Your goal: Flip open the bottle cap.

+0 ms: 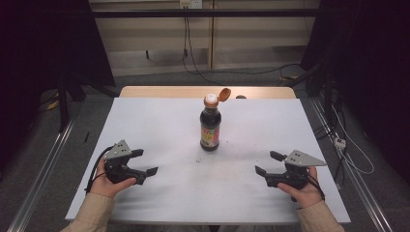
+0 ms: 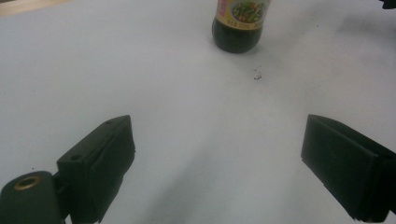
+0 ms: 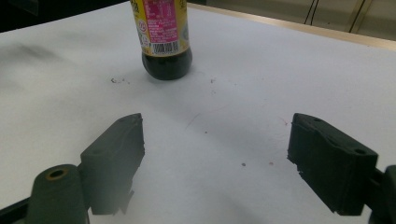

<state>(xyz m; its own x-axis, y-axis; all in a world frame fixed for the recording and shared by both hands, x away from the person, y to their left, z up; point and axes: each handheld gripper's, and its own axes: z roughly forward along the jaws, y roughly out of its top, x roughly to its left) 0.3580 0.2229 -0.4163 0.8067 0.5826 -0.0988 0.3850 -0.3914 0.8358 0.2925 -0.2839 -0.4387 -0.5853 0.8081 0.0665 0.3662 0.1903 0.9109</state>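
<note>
While both hand-held grippers, left [image 1: 144, 162] & right [image 1: 269, 162], rest wide apart w/ nothing between jaws, we judge approach step; bottle [image 1: 211, 126] upright mid worktop [image 1: 145, 121], cap [image 1: 224, 94] flipped open. Next: steady body, press cap down.

Bottle label, print too small to read

The bottle [image 3: 164, 35] carries a pink panel of tiny unreadable print with a barcode at its 6 o'clock; no brand or number is legible on it.
</note>
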